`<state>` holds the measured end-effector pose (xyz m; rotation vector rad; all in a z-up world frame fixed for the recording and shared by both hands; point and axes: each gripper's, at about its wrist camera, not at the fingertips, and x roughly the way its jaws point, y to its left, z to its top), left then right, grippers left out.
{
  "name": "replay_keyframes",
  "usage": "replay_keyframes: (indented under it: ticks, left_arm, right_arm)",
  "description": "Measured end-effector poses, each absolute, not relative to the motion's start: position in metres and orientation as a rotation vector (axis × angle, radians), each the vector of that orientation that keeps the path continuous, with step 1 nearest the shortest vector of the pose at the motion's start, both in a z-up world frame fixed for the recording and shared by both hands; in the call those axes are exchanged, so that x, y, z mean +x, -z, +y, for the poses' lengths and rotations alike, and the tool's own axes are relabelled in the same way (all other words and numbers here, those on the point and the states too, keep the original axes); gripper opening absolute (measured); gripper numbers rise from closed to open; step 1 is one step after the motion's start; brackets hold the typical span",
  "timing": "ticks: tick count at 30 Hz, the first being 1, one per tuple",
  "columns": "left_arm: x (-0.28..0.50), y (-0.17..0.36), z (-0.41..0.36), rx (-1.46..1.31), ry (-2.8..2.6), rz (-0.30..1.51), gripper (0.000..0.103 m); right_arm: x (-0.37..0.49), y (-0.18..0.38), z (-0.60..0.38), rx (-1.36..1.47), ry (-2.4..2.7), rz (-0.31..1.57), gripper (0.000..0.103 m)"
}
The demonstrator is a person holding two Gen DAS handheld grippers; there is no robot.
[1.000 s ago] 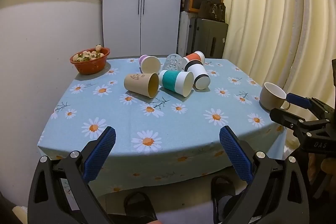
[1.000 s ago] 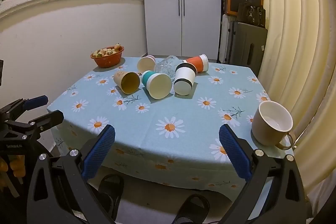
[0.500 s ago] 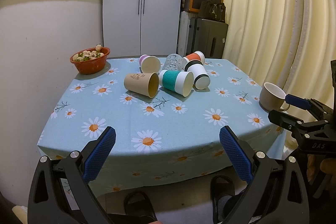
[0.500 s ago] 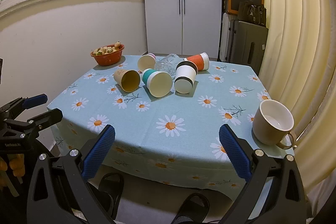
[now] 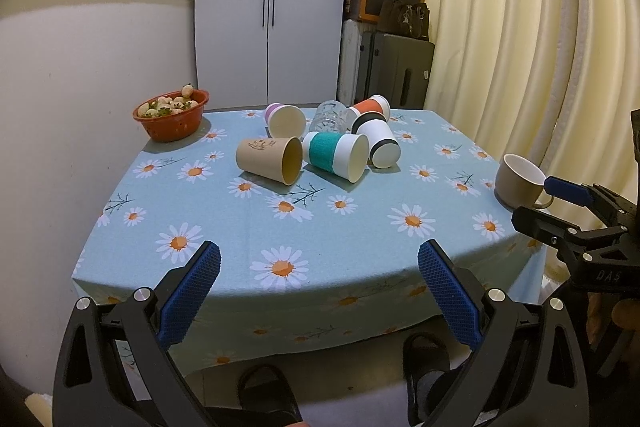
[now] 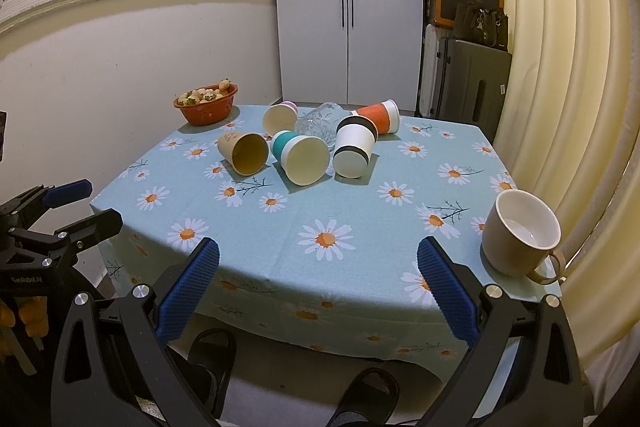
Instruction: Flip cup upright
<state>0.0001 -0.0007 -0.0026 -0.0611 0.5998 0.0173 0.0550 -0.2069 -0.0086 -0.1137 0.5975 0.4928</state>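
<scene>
While both tools hang short of the near table edge, the left gripper (image 5: 319, 281) stands with its jaws spread wide, holding nothing and touching nothing. The right gripper (image 6: 318, 281) is likewise spread wide and empty, clear of the tablecloth (image 6: 360, 211).

Ahead of both grippers, well apart from the fingertips, a cluster of tipped cups lies at mid-table. The brown paper cup (image 5: 270, 159) lies on its side, ahead and slightly left of the left gripper; its long axis runs roughly level with the table, mouth turned toward the gripper and to its right. Just beside it, on its right, the teal-banded cup (image 5: 336, 155) lies on its side, mouth likewise facing the gripper and rightward. The black-banded cup (image 5: 378, 143) lies to the right of that one, its closed base toward the camera. Beyond these lie a pink-based cup (image 5: 282, 119), a clear glass (image 5: 329, 115) and an orange-banded cup (image 5: 370, 105), all on their sides.

From the right gripper, the same cluster lies ahead and slightly left. A tan mug (image 6: 520, 239) stands upright near the table edge, just ahead of and right of the right gripper's right finger. An orange bowl (image 5: 171, 115) of fruit sits far ahead to the left.
</scene>
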Motion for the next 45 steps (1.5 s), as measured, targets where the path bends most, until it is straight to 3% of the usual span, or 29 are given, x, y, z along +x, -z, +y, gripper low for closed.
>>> replay_keyframes:
  ticks: [45]
  left_arm:
    - [0.0033, 0.0062, -0.0027, -0.063, -0.004, 0.634, 0.097]
  right_arm:
    - [0.0565, 0.0122, -0.2060, -0.114, -0.506, 0.623, 0.098]
